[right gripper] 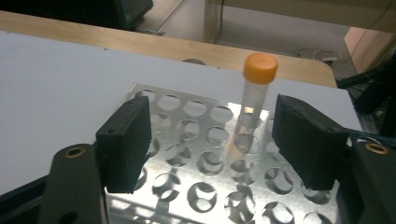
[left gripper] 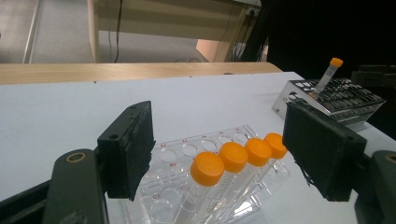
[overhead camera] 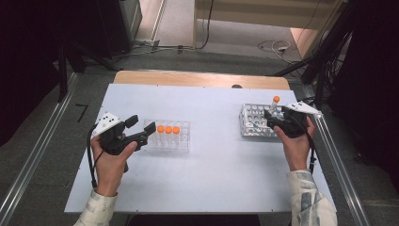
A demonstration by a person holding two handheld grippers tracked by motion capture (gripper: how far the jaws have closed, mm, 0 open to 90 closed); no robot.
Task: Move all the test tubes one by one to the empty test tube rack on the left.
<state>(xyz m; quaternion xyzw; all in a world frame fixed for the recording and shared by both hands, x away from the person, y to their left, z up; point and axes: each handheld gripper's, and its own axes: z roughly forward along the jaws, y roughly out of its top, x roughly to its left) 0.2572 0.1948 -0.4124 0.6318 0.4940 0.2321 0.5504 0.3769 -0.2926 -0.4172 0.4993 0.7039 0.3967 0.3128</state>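
A clear plastic rack [overhead camera: 182, 142] on the white table [overhead camera: 211, 174] holds a row of several orange-capped tubes [overhead camera: 168, 130]. My left gripper [overhead camera: 142, 123] hovers at the rack's left end, open, its jaws either side of the caps [left gripper: 233, 156] without touching them. At the right, a metal rack [overhead camera: 251, 125] carries one orange-capped tube [overhead camera: 275, 104], which leans slightly. My right gripper [overhead camera: 275, 120] is over this rack's right part, open. In the right gripper view the tube [right gripper: 254, 93] stands just beyond the gap between the jaws [right gripper: 212, 140], clear of both pads.
The metal rack [right gripper: 187, 116] has many empty holes. The clear rack [left gripper: 187, 150] has free holes behind the caps. A wooden strip [overhead camera: 202, 78] runs along the table's far edge. Cables lie on the floor beyond.
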